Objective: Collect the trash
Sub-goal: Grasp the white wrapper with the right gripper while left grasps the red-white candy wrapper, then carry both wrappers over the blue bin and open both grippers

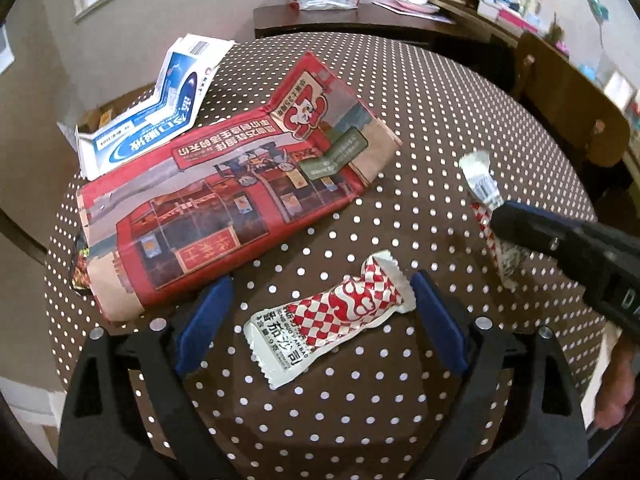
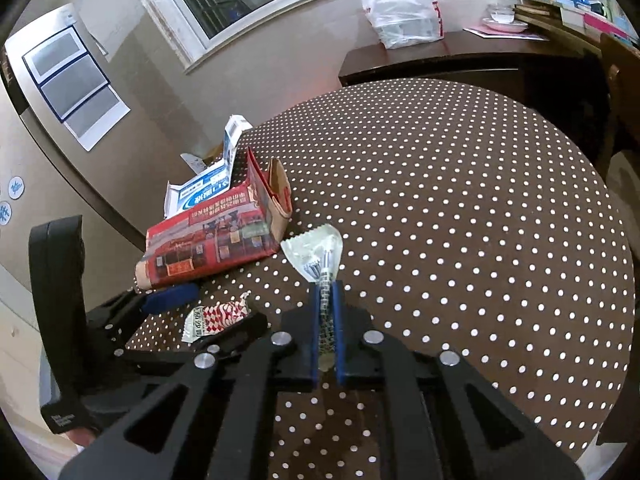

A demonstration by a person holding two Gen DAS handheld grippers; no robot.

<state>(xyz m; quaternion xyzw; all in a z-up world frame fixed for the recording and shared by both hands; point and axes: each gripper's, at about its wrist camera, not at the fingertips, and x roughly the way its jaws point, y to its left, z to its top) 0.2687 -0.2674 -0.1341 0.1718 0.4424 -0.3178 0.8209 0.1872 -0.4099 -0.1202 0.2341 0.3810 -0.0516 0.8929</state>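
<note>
A red-and-white checkered sachet (image 1: 332,320) (image 2: 216,316) lies flat on the brown polka-dot tablecloth (image 1: 420,120). My left gripper (image 1: 320,284) stands open around it, a blue pad on either side, and neither pad presses on it. A second sachet of the same kind (image 1: 480,180) (image 2: 316,248) is held off to the right. My right gripper (image 2: 327,286) (image 1: 504,220) is shut on it, and its silver end sticks out past the fingertips.
A red printed paper bag (image 1: 224,200) (image 2: 212,248) lies left of the sachet, with a blue-and-white carton (image 1: 160,120) (image 2: 208,192) behind it. A dark wrapper (image 1: 80,268) peeks from under the bag. Behind the table are a sideboard with a plastic bag (image 2: 404,12) and a wooden chair (image 1: 568,120).
</note>
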